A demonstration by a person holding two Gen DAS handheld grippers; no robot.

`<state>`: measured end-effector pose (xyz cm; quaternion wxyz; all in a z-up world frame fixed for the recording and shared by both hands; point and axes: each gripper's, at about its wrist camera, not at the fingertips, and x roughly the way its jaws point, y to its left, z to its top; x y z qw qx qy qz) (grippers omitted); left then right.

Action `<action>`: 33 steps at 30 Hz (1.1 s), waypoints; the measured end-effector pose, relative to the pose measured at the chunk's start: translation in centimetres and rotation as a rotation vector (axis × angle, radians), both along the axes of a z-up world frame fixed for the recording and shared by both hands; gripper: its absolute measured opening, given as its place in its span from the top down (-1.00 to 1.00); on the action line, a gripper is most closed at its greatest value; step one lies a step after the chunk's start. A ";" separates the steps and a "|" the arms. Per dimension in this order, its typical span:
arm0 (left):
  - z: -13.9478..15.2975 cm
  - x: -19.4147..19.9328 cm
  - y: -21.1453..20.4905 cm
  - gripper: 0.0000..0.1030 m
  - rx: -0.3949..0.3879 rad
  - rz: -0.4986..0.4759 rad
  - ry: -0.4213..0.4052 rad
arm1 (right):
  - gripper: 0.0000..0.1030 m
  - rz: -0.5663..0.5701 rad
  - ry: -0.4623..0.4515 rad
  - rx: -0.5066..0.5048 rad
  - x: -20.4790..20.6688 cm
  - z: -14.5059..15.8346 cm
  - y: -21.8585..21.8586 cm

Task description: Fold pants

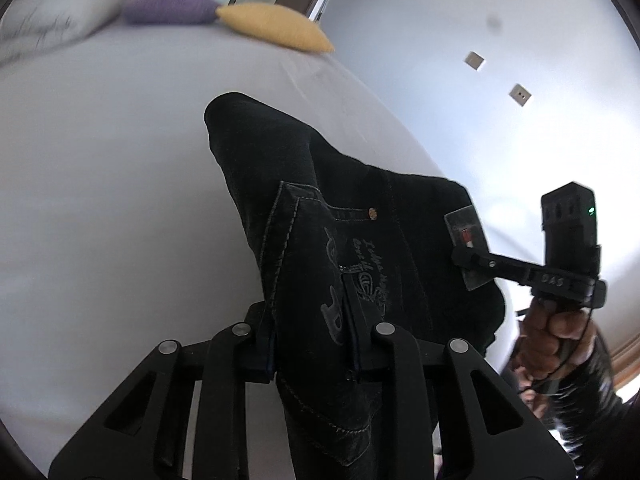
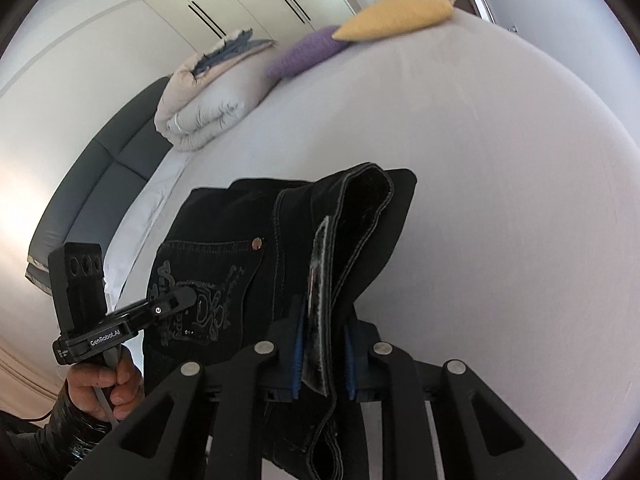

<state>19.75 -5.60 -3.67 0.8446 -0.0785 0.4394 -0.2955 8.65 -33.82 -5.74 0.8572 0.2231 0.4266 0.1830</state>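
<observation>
Both clamps bite the waist end of the black pants (image 1: 320, 248): the left hand-held gripper (image 1: 312, 344) pinches the pocket side, the right hand-held gripper (image 2: 322, 360) the thick waistband. The pants hang lifted over the bed (image 1: 100, 184), legs trailing toward twelve o'clock. The bulky layers could slip out, or the legs could drag and bunch.

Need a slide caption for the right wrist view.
Right tool pinches the waistband edge of black pants over a grey bed; left tool grips the far side.
</observation>
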 end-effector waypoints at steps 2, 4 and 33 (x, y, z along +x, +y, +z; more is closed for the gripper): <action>-0.2 2.7 -0.3 0.55 0.005 0.006 0.005 | 0.66 -0.016 0.001 0.025 2.1 0.0 -0.8; -0.8 4.8 -0.6 0.55 0.012 0.011 0.013 | 0.65 -0.029 0.012 0.045 4.2 -0.4 -1.4; 1.6 -7.1 0.0 -1.00 0.219 0.250 -0.534 | -0.29 -0.300 -0.096 -0.024 -5.0 -1.5 -4.2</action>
